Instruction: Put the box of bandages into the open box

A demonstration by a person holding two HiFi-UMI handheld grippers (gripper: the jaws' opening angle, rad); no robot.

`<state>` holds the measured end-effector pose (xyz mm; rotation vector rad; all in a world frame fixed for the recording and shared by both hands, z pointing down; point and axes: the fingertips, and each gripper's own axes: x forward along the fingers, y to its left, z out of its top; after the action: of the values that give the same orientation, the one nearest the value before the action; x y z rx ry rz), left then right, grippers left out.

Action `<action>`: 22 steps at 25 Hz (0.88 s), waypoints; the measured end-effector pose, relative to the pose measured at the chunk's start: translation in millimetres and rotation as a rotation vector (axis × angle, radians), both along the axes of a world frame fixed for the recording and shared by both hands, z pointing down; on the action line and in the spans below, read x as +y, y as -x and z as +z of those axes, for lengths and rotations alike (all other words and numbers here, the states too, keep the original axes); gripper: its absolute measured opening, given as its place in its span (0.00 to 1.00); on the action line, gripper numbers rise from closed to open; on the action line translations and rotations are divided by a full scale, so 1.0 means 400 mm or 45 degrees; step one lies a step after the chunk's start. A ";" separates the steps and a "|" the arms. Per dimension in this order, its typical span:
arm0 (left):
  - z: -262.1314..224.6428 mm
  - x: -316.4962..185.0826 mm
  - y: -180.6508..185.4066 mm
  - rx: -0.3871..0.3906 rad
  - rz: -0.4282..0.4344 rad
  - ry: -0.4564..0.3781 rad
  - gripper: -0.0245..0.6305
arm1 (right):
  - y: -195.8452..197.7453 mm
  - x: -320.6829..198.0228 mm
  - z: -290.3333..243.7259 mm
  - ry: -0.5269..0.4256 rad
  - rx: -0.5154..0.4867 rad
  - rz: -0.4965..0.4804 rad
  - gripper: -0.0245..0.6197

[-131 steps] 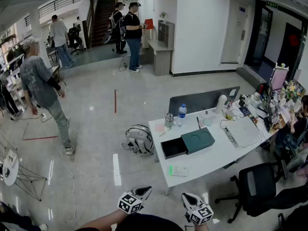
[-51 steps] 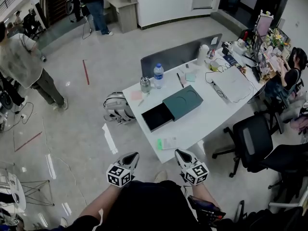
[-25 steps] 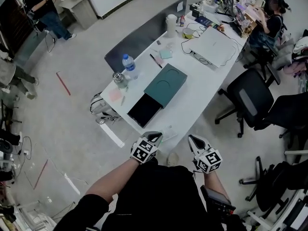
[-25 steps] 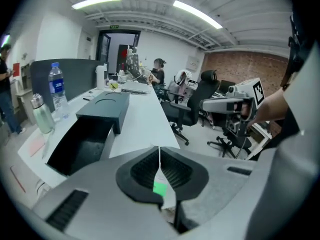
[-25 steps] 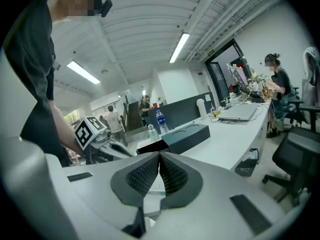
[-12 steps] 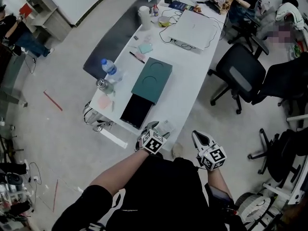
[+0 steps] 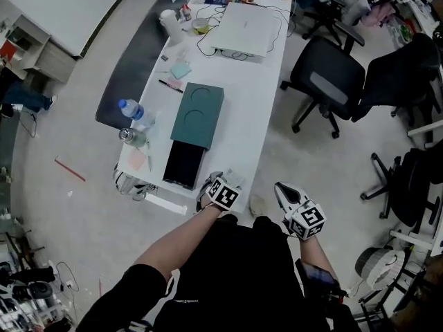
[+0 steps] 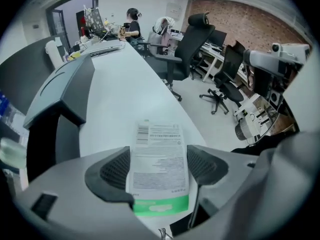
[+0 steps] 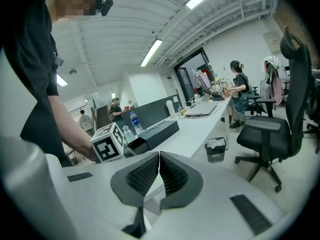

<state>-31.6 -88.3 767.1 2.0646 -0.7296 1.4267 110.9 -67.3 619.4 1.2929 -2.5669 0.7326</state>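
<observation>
- Left gripper (image 8: 158,168): pointed steeply down over the near end of the long white table (image 8: 125,91). Its jaws have just been opening and now stand wide apart, released.
- Flat white carton of bandages with black print and a green band (image 8: 159,159): lies flat on the table close to the near edge and between the spread jaws. The ribbed pads flank its long sides without visibly pressing on it, so it is framed, not yet grasped.
- Dark teal sleeve box with its black drawer pulled out (image 7: 184,163): sits further along the table, to the left of the carton and apart from it. The drawer looks empty in the head view.
- Right gripper (image 9: 159,170): jaws clenched together on nothing, held off the table's edge beside the person.
- Progress: judged to be at the very start. No part of the transfer is done; closing on the carton, lifting it, carrying it to the drawer and letting go all remain.
</observation>
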 end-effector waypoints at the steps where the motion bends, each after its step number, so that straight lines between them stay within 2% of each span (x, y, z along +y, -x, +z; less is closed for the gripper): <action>1: 0.001 -0.001 -0.004 -0.001 0.006 0.008 0.58 | -0.003 0.003 0.003 0.007 0.004 0.007 0.08; 5: -0.003 -0.006 -0.009 0.017 -0.010 0.047 0.58 | -0.009 0.009 0.014 0.030 0.006 0.030 0.08; 10: -0.013 -0.011 0.000 0.086 -0.070 0.079 0.57 | -0.005 0.002 0.015 0.035 0.002 0.036 0.08; 18: -0.065 -0.030 0.005 0.204 -0.115 0.041 0.57 | 0.018 -0.025 0.009 0.025 0.010 0.002 0.08; 22: -0.129 -0.047 0.004 0.307 -0.129 0.000 0.57 | 0.041 -0.037 0.002 0.012 0.011 -0.030 0.08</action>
<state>-33.1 -107.3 715.6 2.1202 -0.7218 1.0985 94.3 -82.2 620.4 1.2583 -2.5638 0.7325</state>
